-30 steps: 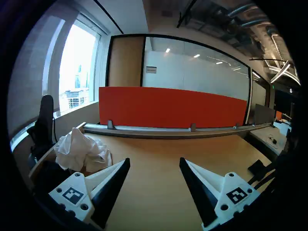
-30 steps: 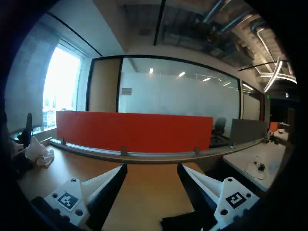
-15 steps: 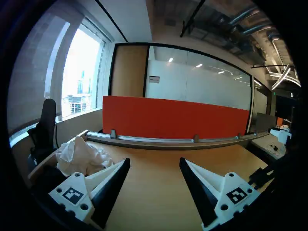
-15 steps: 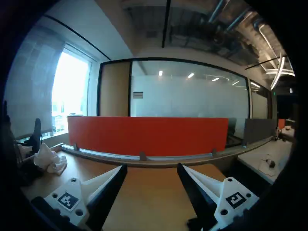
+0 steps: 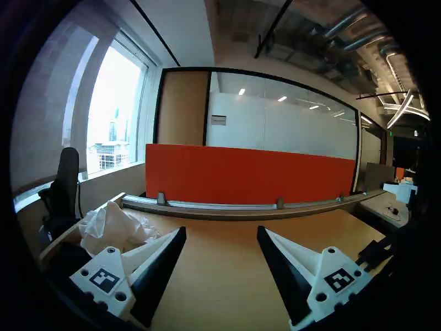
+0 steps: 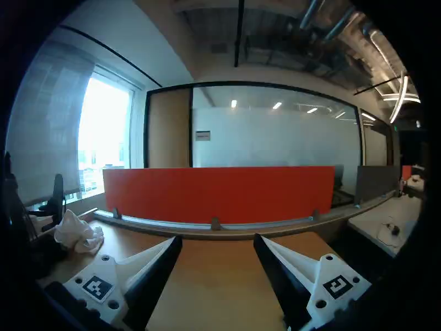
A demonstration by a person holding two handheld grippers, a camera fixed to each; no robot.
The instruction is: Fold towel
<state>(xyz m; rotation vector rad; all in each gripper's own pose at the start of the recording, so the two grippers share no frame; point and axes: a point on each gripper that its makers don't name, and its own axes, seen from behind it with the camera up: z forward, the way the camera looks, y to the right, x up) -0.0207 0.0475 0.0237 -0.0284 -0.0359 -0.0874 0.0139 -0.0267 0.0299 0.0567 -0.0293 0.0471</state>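
A crumpled white towel (image 5: 116,229) lies in a heap on the wooden desk (image 5: 231,259), at the left, just beyond the left finger in the left gripper view. In the right gripper view the same towel (image 6: 79,234) sits far to the left on the desk (image 6: 220,276). My left gripper (image 5: 221,236) is open, hovering low over the desk with nothing between its fingers. My right gripper (image 6: 217,244) is open too, empty, aimed at the desk's middle.
An orange partition (image 5: 248,175) on a metal rail (image 5: 231,205) bounds the desk's far edge. A black office chair (image 5: 62,187) stands at the left by the window. A second desk (image 6: 386,223) with a cable is off to the right.
Both views have tilted and swung slightly: the towel has slid lower and behind the left finger in the left gripper view, and shifted right in the right gripper view. Both grippers stay open.
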